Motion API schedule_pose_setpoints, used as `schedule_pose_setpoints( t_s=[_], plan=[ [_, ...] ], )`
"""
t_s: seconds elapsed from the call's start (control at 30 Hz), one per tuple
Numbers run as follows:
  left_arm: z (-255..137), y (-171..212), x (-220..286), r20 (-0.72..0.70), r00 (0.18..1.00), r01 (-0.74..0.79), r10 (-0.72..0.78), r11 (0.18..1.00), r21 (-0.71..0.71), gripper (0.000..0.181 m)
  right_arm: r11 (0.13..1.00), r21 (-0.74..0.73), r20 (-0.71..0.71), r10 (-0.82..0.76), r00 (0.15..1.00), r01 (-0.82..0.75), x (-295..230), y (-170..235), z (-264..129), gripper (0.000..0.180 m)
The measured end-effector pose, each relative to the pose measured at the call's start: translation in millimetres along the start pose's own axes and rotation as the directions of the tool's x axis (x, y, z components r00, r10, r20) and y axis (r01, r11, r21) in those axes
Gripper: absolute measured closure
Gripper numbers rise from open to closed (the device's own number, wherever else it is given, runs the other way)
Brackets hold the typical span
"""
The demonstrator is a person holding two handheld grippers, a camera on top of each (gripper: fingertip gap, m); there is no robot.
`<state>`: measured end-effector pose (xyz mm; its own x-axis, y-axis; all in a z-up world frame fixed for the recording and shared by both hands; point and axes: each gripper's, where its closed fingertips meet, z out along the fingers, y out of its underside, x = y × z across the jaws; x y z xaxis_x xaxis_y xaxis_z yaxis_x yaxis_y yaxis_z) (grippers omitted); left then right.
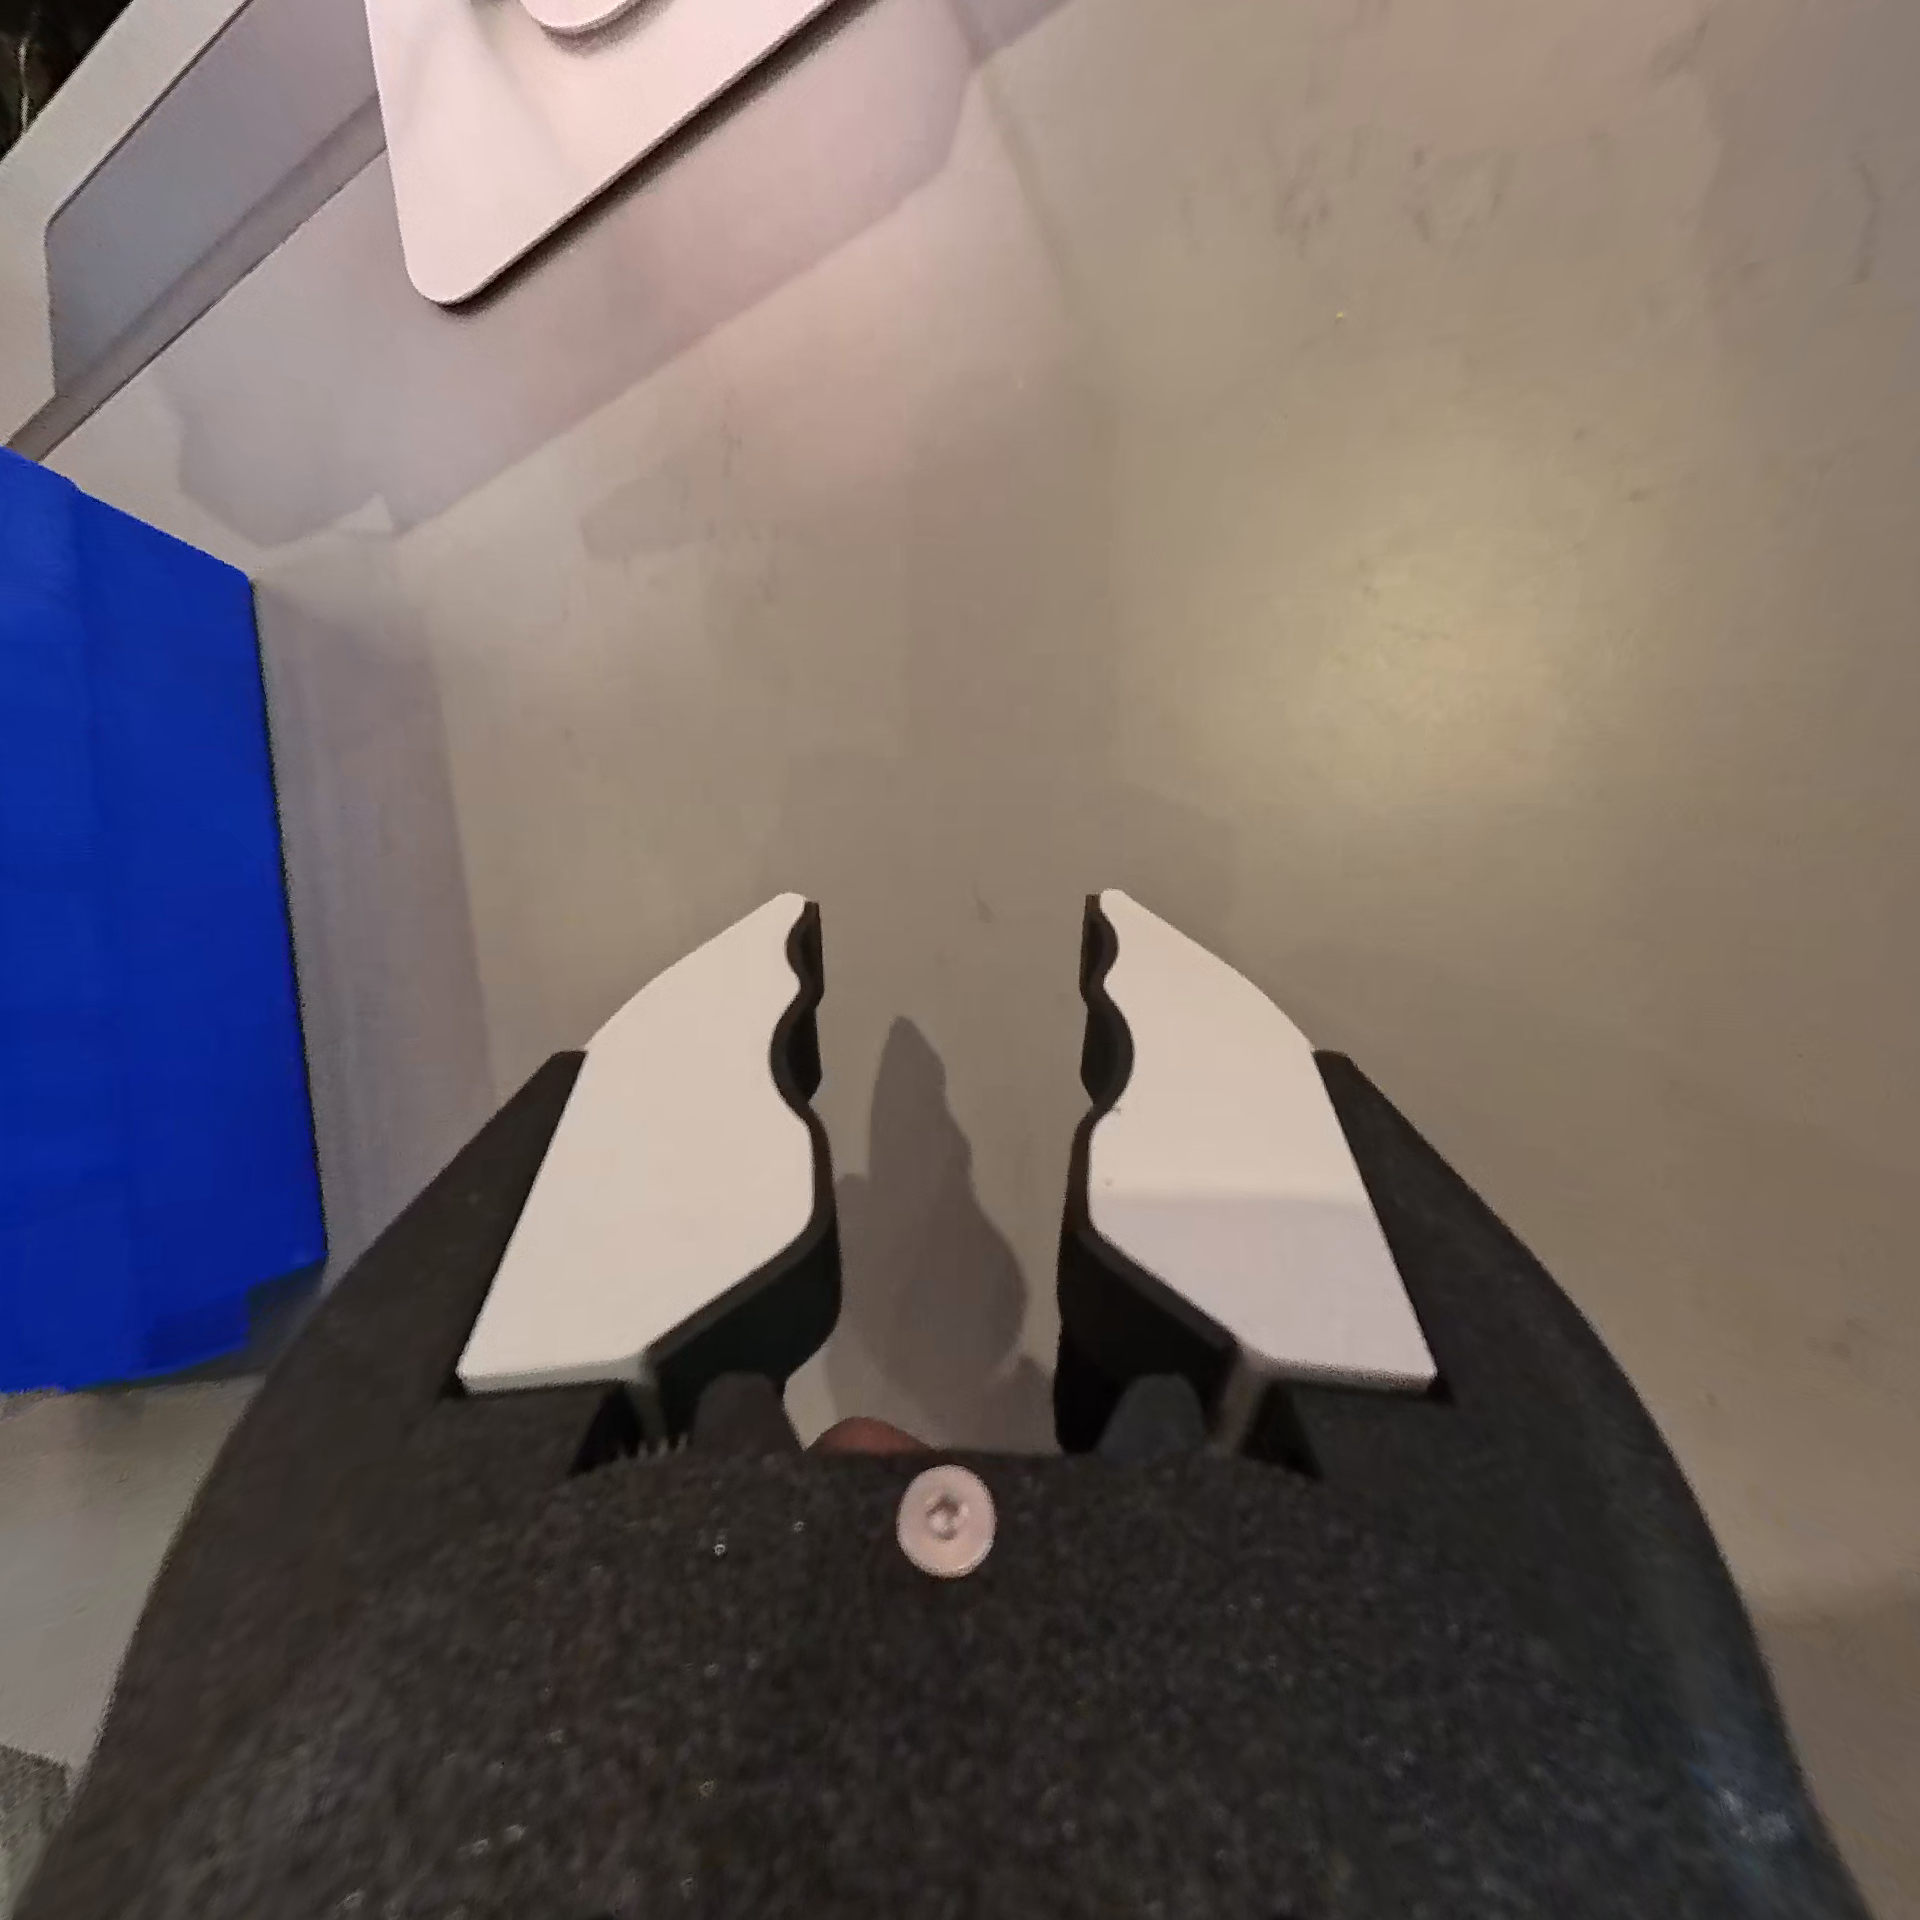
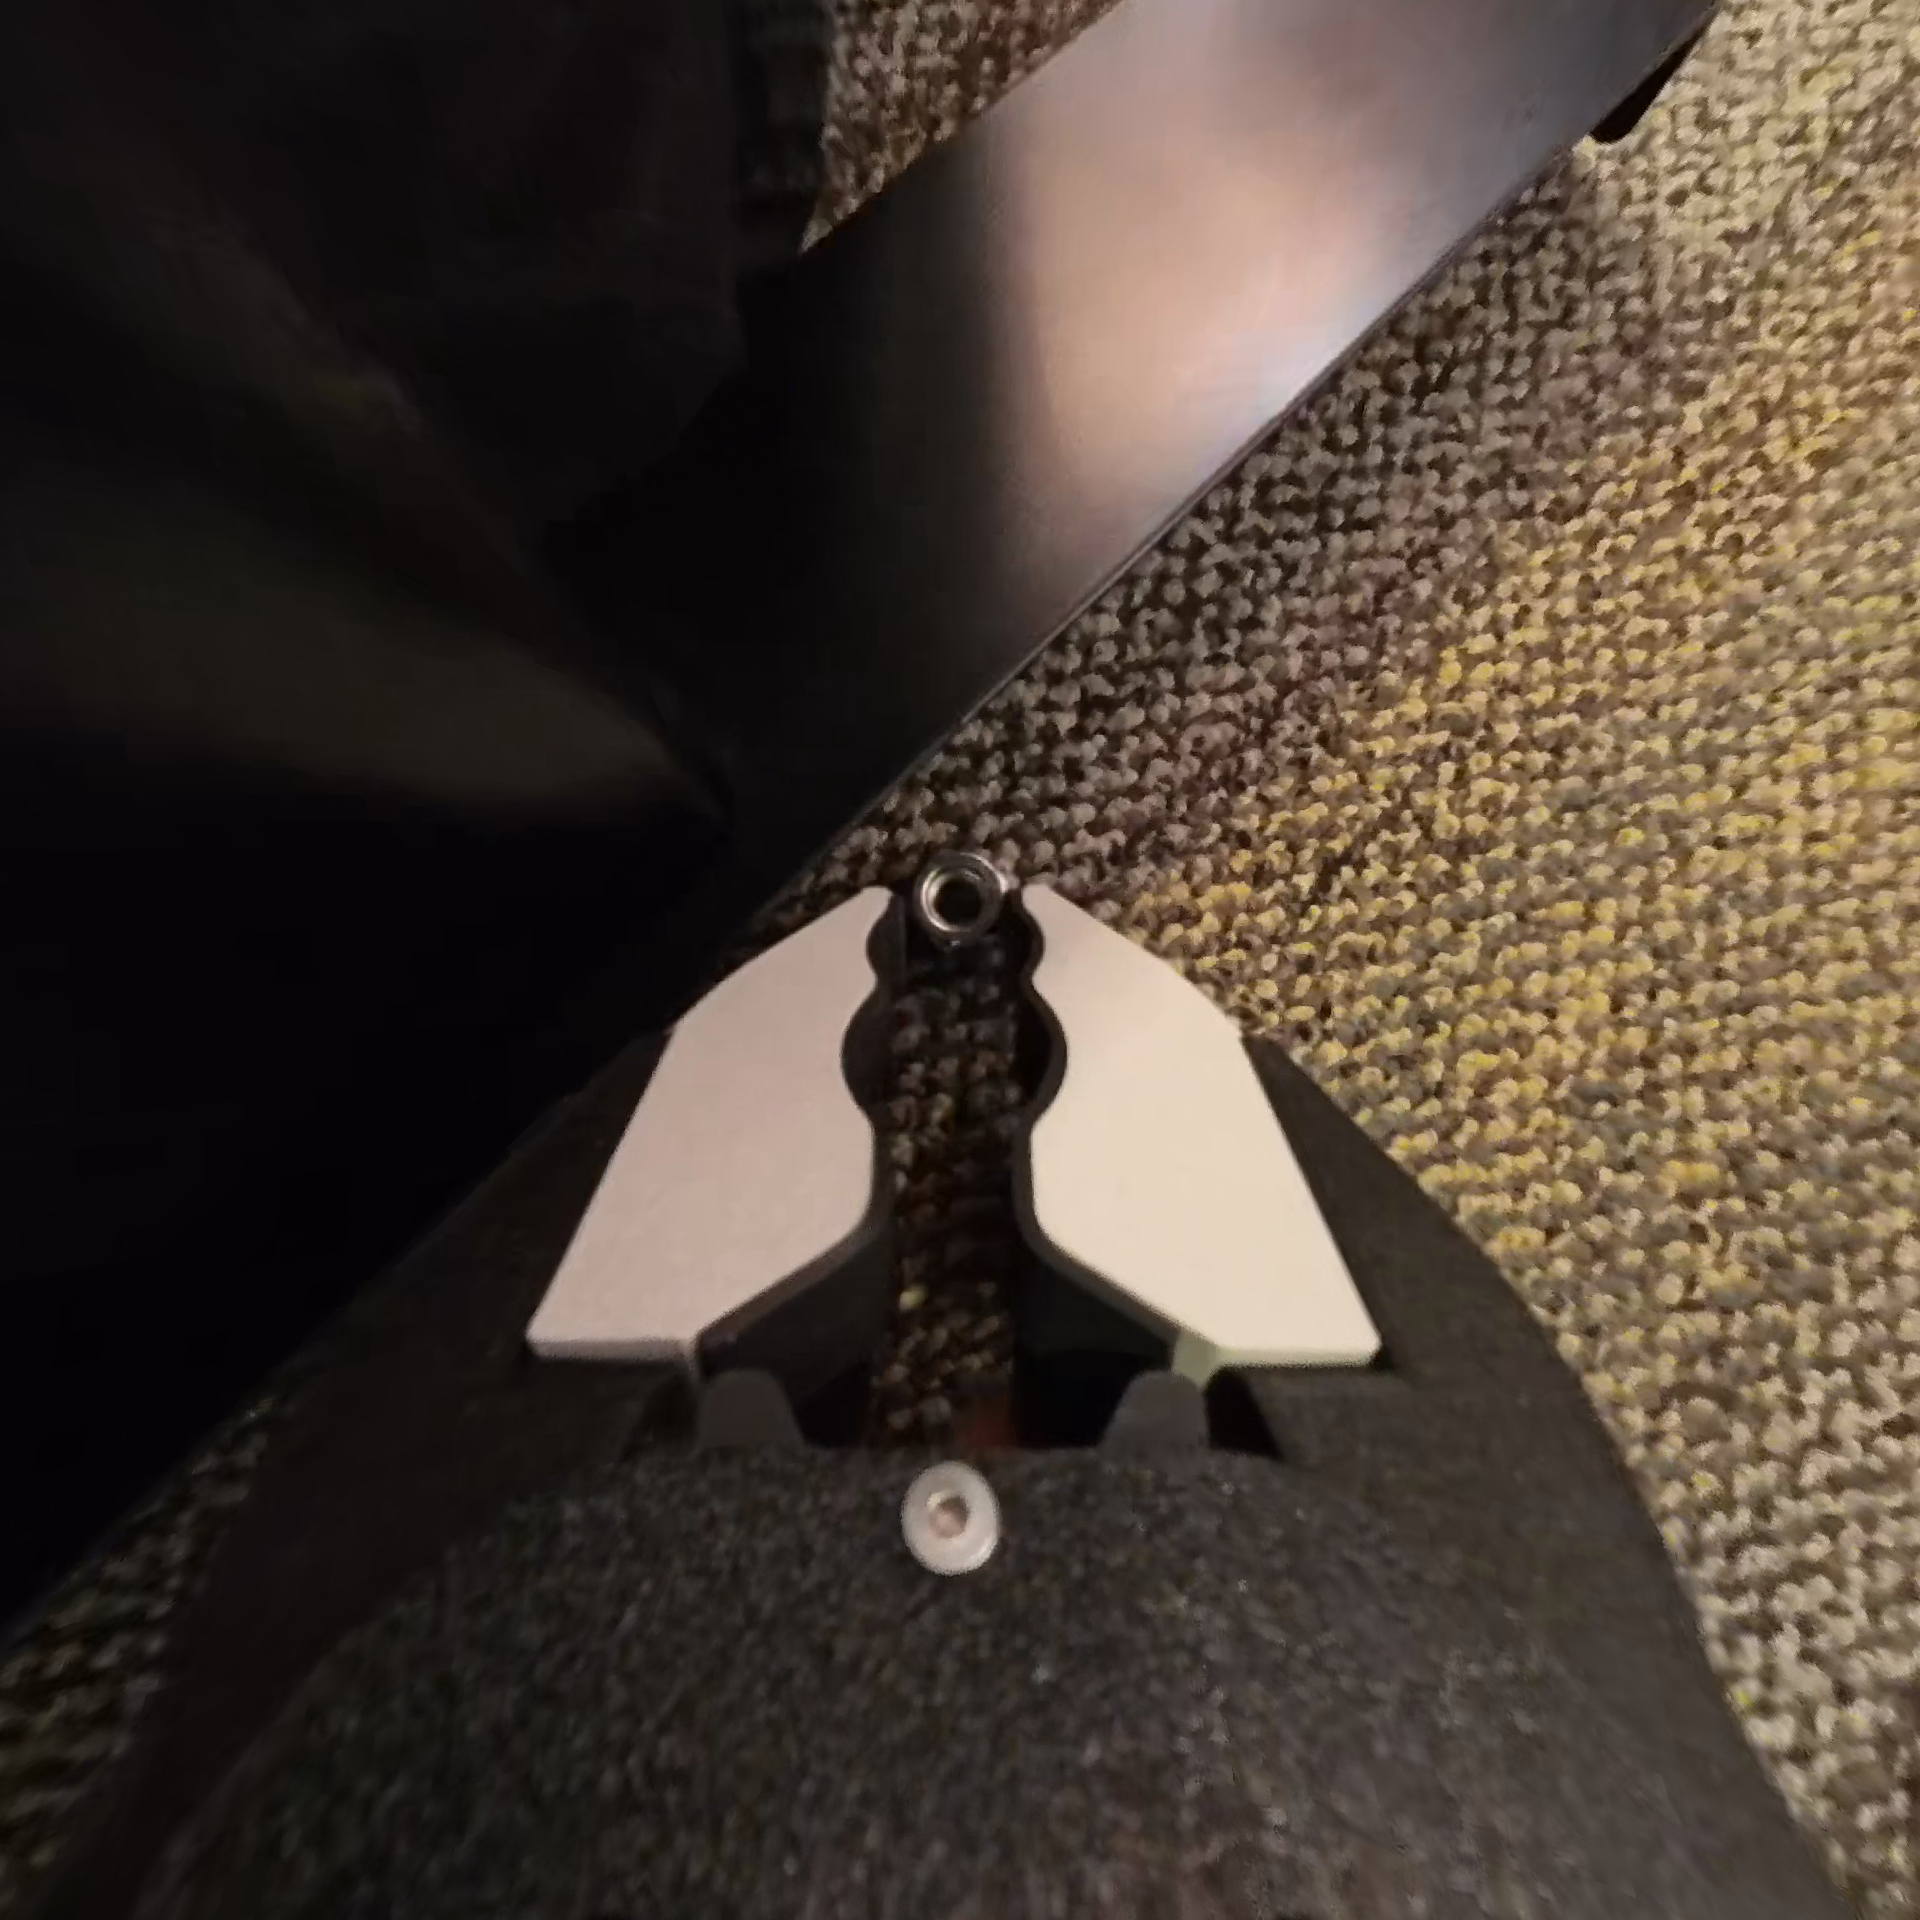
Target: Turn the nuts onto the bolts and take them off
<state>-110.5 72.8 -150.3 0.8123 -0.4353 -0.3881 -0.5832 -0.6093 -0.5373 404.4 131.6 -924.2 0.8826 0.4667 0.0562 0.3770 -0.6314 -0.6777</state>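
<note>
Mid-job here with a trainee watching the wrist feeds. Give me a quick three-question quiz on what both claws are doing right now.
1. True or false: the left claw grips a nut.
2. What does the right claw pinch at its tips? A) a blue box B) a small metal nut C) nothing
3. Fill in: below the right claw lies speckled ____.

Key: 1 false, it is open and holds nothing, over the grey table. 2 B. 3 carpet.

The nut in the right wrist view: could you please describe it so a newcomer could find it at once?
Start from the speckled carpet beside the dark slanted panel. At the right gripper tips, pinched between the white fingers, sits the nut: a small shiny metal ring, the only bright metal there.
</note>
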Motion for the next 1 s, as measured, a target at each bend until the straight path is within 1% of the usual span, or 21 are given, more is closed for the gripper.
schedule_pose_setpoints(
  t_s=[0.1, 0.13, 0.23, 0.3, 0.37, 0.43, 0.53, 0.63, 0.77, 0.83, 0.9, 0.93, 1.0],
  plan=[
    [-2.3, 2.3, -1.6, 0.002, 1.000, 0.010, -0.010, 1.000, 0.003, 0.133, 1.000, 0.024, -0.038, -0.010, 0.999, 0.011, -1.4, -2.0, -3.4, 0.162],
    [-2.8, 3.0, -2.8, 0.003, 1.000, 0.016, -0.016, 1.000, 0.005, 0.133, 0.999, 0.053, -0.044, 0.009, 0.999, -0.006, -1.7, -5.0, -6.7, 0.162],
    [-3.4, 3.2, -7.2, -0.003, 0.998, 0.056, -0.056, 0.998, 0.029, 0.134, 0.978, 0.172, -0.107, 0.135, 0.985, -0.116, 7.7, -9.6, -29.9, 0.162],
    [-1.5, 3.1, -9.8, -0.021, 0.996, 0.092, -0.091, 0.994, 0.059, 0.135, 0.940, 0.274, -0.165, 0.255, 0.953, -0.204, 16.4, -8.7, -58.5, 0.162],
    [3.9, 6.4, -11.4, -0.050, 0.991, 0.127, -0.123, 0.989, 0.076, 0.135, 0.877, 0.391, -0.213, 0.382, 0.899, -0.280, 22.0, -4.6, -99.7, 0.162],
    [9.7, 10.0, -12.2, -0.088, 0.983, 0.168, -0.159, 0.980, 0.104, 0.136, 0.831, 0.465, -0.257, 0.456, 0.852, -0.305, 20.6, 3.9, -146.7, 0.162],
    [15.4, 14.7, -13.5, -0.155, 0.969, 0.216, -0.194, 0.966, 0.144, 0.135, 0.798, 0.528, -0.316, 0.503, 0.805, -0.291, 11.3, 12.3, -226.1, 0.162],
    [13.6, 19.5, -18.3, -0.221, 0.953, 0.252, -0.208, 0.948, 0.195, 0.135, 0.790, 0.564, -0.385, 0.508, 0.771, -0.240, 3.5, 2.2, -320.9, 0.162],
    [6.5, 31.2, -33.9, -0.307, 0.920, 0.326, -0.242, 0.908, 0.263, 0.135, 0.774, 0.614, -0.481, 0.524, 0.703, -0.157, 1.9, -35.7, -475.3, 0.162],
    [5.1, 39.1, -43.7, -0.343, 0.906, 0.352, -0.249, 0.893, 0.282, 0.135, 0.778, 0.625, -0.548, 0.497, 0.673, -0.067, -1.1, -70.6, -560.1, 0.162],
    [3.6, 46.6, -55.4, -0.370, 0.895, 0.370, -0.248, 0.877, 0.306, 0.134, 0.789, 0.612, -0.612, 0.439, 0.658, 0.043, -11.4, -119.7, -640.8, 0.162],
    [2.4, 49.8, -62.1, -0.382, 0.891, 0.377, -0.245, 0.869, 0.320, 0.134, 0.791, 0.601, -0.646, 0.401, 0.650, 0.109, -19.5, -150.2, -679.0, 0.162],
    [-0.4, 55.0, -77.2, -0.400, 0.888, 0.377, -0.228, 0.858, 0.350, 0.133, 0.769, 0.600, -0.668, 0.331, 0.666, 0.220, -41.8, -223.1, -742.7, 0.162]
  ],
)
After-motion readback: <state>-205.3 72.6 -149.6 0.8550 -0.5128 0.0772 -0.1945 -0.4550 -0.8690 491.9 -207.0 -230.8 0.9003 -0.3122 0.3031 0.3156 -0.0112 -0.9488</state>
